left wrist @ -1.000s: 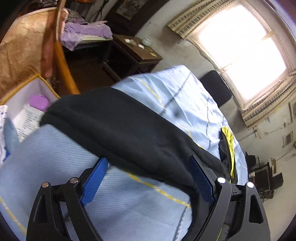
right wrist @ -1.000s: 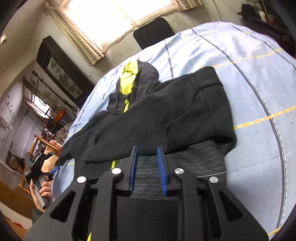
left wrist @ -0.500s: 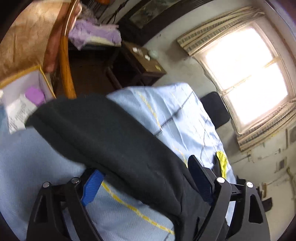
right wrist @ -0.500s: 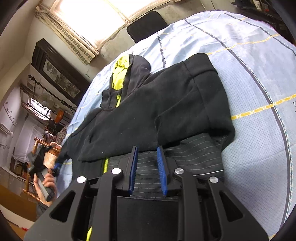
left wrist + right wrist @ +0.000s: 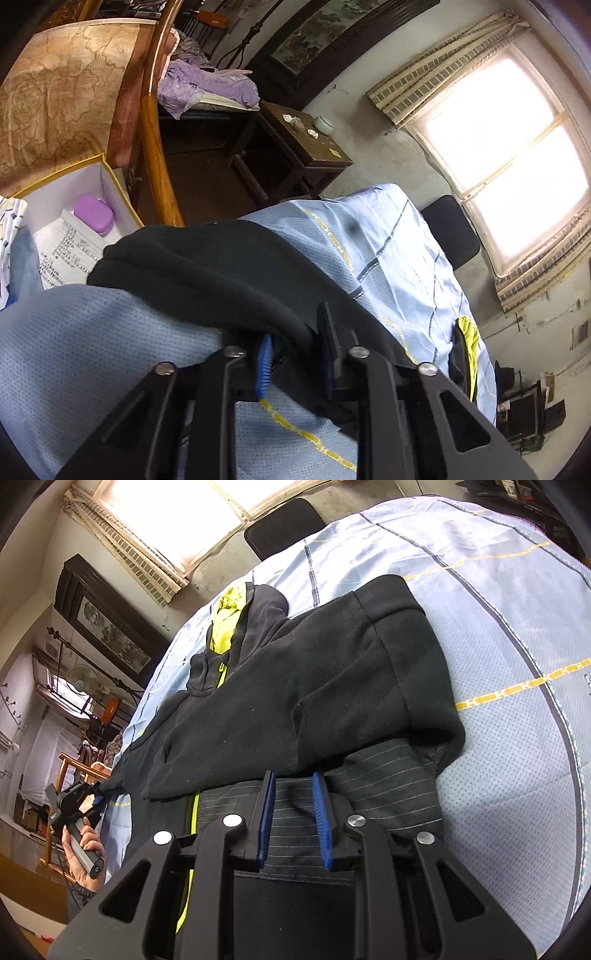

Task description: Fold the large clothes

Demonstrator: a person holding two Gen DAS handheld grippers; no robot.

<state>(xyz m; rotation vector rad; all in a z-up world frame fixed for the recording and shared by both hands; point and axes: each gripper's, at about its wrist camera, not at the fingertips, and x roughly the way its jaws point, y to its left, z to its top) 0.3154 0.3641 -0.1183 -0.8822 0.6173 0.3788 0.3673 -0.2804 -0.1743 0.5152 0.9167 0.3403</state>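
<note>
- Your left gripper (image 5: pixel 295 354) is closing its blue-padded fingers (image 5: pixel 264 363) on the sleeve edge of the black fleece hooded jacket with a lime-yellow lining (image 5: pixel 221 273); the fabric is sitting between them.
- Your right gripper (image 5: pixel 293 814) is holding its fingers narrow over the jacket's pinstriped hem; whether they are pinching it I cannot tell.
- The jacket is lying spread on the light-blue checked sheet covering the worktop (image 5: pixel 498 635).
- Farther off, a black chair back (image 5: pixel 284 524) is standing under the bright window (image 5: pixel 173 513).
</note>
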